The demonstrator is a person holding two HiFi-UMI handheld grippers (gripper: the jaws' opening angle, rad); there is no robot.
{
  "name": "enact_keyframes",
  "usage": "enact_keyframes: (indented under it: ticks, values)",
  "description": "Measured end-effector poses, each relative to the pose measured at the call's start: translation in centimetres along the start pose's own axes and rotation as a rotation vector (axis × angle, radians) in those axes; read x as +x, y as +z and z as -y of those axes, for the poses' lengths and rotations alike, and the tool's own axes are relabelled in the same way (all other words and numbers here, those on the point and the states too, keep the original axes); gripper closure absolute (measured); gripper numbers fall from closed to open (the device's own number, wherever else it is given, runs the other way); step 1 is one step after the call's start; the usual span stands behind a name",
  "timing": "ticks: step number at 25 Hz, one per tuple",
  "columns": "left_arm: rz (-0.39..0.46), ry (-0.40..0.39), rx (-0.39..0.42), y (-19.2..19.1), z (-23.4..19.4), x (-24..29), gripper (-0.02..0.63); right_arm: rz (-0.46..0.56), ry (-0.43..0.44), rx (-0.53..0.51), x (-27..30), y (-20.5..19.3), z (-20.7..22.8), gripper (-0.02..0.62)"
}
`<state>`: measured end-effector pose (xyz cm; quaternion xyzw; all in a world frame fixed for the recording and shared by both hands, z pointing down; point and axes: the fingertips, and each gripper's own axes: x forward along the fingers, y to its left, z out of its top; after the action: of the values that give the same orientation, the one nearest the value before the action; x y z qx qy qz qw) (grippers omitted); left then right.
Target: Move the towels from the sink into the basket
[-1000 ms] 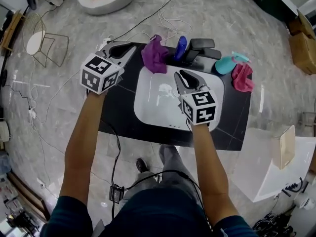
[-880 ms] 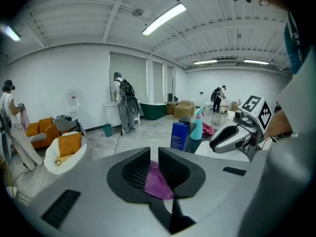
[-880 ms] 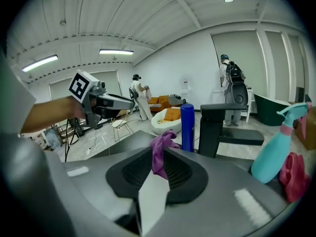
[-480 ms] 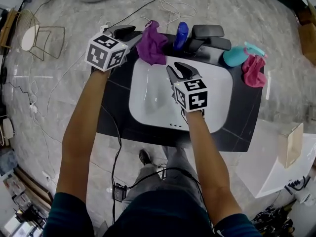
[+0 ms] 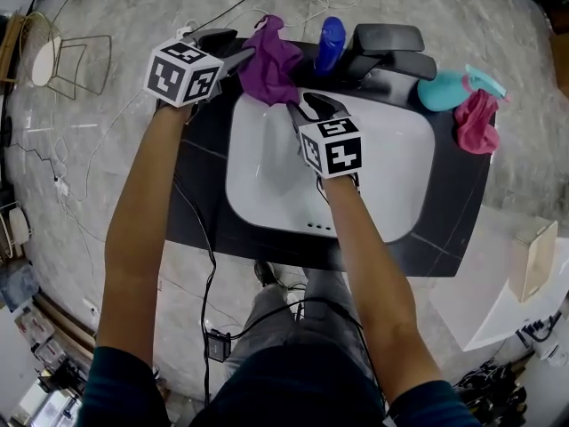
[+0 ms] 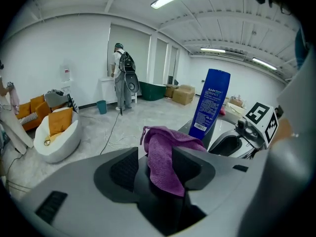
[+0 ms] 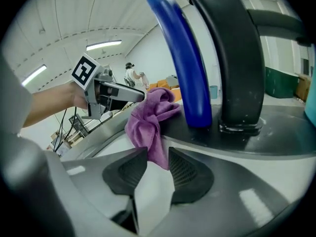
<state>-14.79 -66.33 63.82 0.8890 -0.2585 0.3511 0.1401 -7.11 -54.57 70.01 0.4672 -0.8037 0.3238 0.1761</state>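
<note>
- Head view: my left gripper (image 5: 242, 56) is at the far left corner of the sink (image 5: 391, 176). Its tips are at the purple towel (image 5: 267, 60), which lies on the far rim beside a blue bottle (image 5: 329, 43). My right gripper (image 5: 313, 107) is over the basin, near this towel. A pink towel (image 5: 477, 123) lies far right.
- Left gripper view: my jaws are opening, and the purple towel hangs between them without being squeezed.
- Right gripper view: my jaws are opening too. The towel's lower end is just beyond their tips.
</note>
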Motion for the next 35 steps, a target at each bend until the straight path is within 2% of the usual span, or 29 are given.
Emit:
enact_keyframes:
  ticks: [4, 8, 10, 11, 18, 24, 29, 35]
  values:
    - [-0.030, -0.011, 0.016, -0.8, -0.3, 0.8, 0.406, -0.019, 0.001, 0.006, 1.5, -0.5, 0.2, 0.465]
    - [-0.052, -0.021, 0.032, -1.5, 0.0, 1.6, 0.494, -0.027, -0.007, 0.002, 2.3, -1.0, 0.4, 0.523]
    - [-0.055, -0.025, 0.038, -1.7, 0.2, 1.8, 0.550, -0.027, -0.018, -0.003, 2.4, -1.0, 0.7, 0.574]
    - [-0.053, -0.024, 0.037, -1.8, 0.3, 1.8, 0.565, -0.027, -0.021, -0.007, 2.4, -0.9, 0.7, 0.577]
    - [-0.006, 0.017, 0.012, -1.5, 0.5, 0.1, 0.578, -0.003, -0.038, -0.043, 0.8, 0.0, 0.2, 0.581]
    - [0.079, 0.038, -0.018, 0.0, 1.5, -3.5, 0.580, 0.074, -0.077, -0.070, -2.5, 2.7, -0.8, 0.583]
    - [0.164, 0.057, -0.042, 1.7, 2.7, -8.3, 0.580, 0.137, -0.102, -0.130, -5.8, 5.9, -3.0, 0.583]
    - [0.273, 0.092, -0.022, 4.4, 4.6, -16.1, 0.581, 0.234, -0.134, -0.195, -11.0, 10.6, -6.3, 0.583]
